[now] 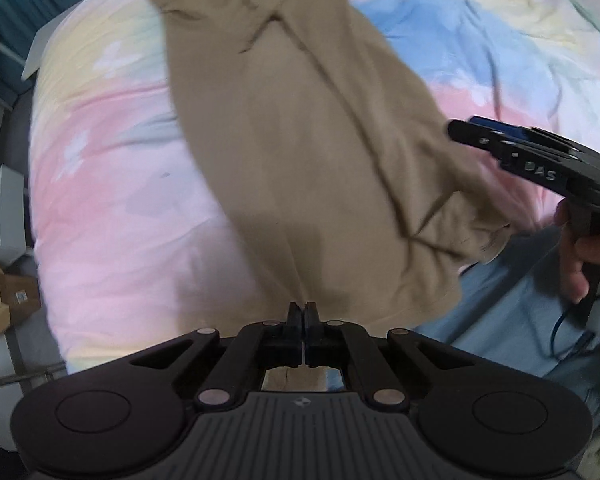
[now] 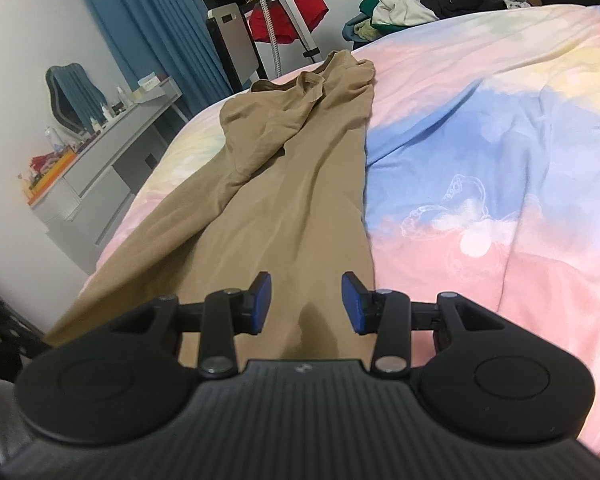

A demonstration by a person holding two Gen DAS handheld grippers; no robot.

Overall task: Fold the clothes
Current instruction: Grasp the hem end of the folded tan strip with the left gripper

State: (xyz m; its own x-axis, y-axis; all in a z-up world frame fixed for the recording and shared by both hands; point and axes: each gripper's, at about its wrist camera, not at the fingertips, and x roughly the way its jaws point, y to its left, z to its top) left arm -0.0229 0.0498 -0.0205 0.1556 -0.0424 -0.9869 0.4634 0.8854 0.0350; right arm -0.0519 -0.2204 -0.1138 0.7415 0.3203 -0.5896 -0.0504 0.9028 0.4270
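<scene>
A long tan garment (image 1: 300,140) lies stretched along the pastel bedspread (image 1: 112,208), its bunched end farthest from me. My left gripper (image 1: 303,312) points straight down at the garment's near hem. Its jaws are shut on that hem, and tan fabric shows through the gap behind the fingers. In the right wrist view the same tan garment (image 2: 300,184) runs away from my right gripper (image 2: 306,300), which hovers open over its near end with blue pads (image 2: 260,300) apart and nothing pinched. A hand (image 1: 580,256) holds the right gripper (image 1: 466,132) at the garment's right edge.
A pile of clothes (image 2: 400,4) sits past the bed's far end, beside a red object (image 2: 288,12) and a tripod (image 2: 296,20). A grey dresser (image 2: 112,160) with small items stands on the left below blue curtains. A cardboard box (image 1: 4,300) lies on the floor.
</scene>
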